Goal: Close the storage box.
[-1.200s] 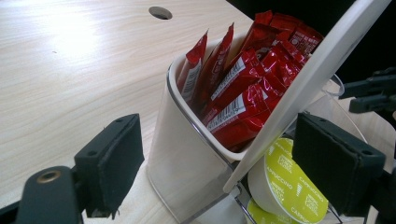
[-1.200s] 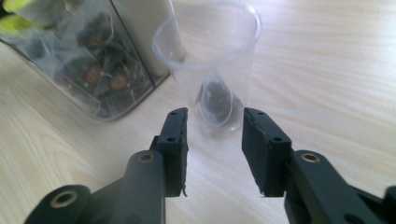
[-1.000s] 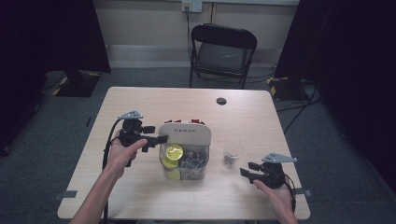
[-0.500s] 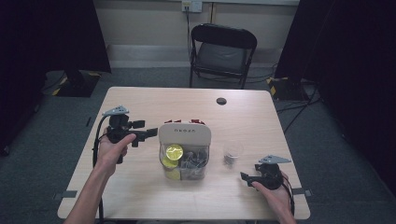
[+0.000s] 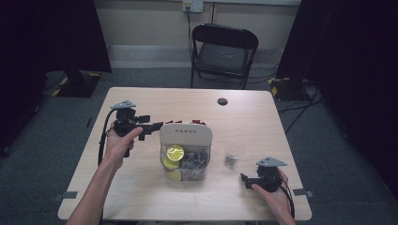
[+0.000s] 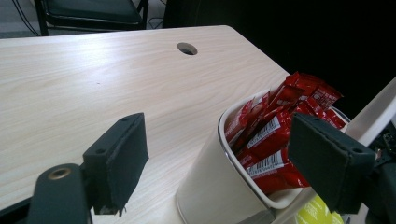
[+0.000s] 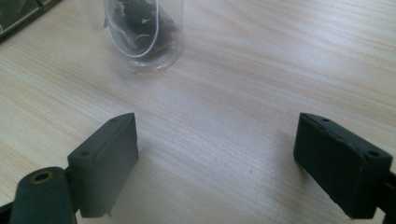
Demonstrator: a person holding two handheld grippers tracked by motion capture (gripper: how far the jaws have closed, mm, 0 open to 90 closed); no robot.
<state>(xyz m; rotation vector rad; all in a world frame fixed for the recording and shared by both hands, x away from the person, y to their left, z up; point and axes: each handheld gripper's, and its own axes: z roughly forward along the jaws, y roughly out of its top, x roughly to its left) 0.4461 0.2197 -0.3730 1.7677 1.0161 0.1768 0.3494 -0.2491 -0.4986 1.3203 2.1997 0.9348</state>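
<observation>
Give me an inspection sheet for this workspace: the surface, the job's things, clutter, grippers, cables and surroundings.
Surface: pale wooden table, with a round hole near the far edge.
Job's things: white-fronted organizer holding red packets, yellow items and dark items; clear cup with something dark inside stands to its right.
Clutter: nothing seen.
Grippers: left gripper beside the organizer's left corner, jaws apart though they have just been closing slightly, gripping nothing. Right gripper low at the near right edge; its jaws have just been opening, with bare table between them.
Cables: black cable loops from the left gripper; more on the floor.
Surroundings: folding chair, dark curtains, grey floor.
</observation>
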